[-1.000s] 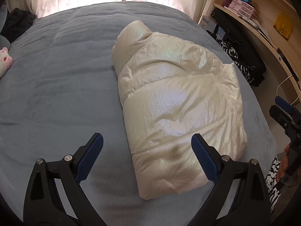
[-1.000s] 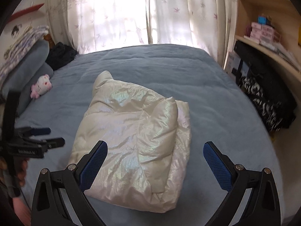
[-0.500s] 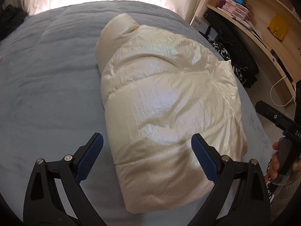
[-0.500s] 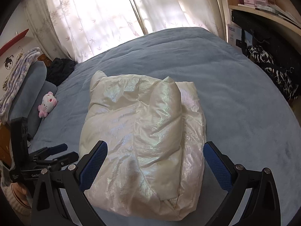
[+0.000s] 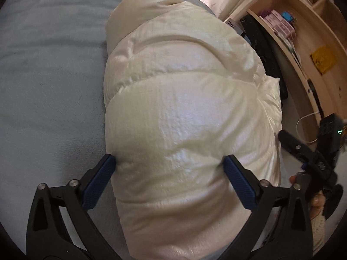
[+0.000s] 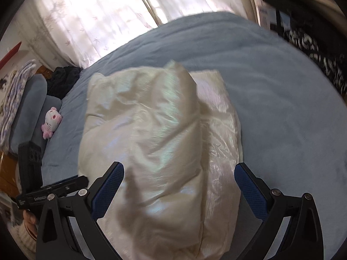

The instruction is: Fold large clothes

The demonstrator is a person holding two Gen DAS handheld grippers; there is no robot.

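Folded jacket (image 5: 184,117) lying mid-bed (image 5: 47,82). L gripper (image 5: 170,171) w/ fingers spread wide, straddling jacket's near end; R gripper (image 6: 179,179) likewise gaping wide over jacket. Plush (image 6: 51,122) sitting left of jacket.

Puffer jacket (image 5: 186,112): pearlescent cream with an iridescent sheen. Bed (image 6: 271,91): plain grey-blue cover. Tongs: black frames, blue textured pads (image 5: 98,181). Plush toy (image 6: 51,122): pink and white. Curtains (image 6: 91,17): white, leaf-sprig print.

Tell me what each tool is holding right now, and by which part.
Nothing is held. The left tool stands open astride the near end of the folded cream jacket; the right tool is open above it.
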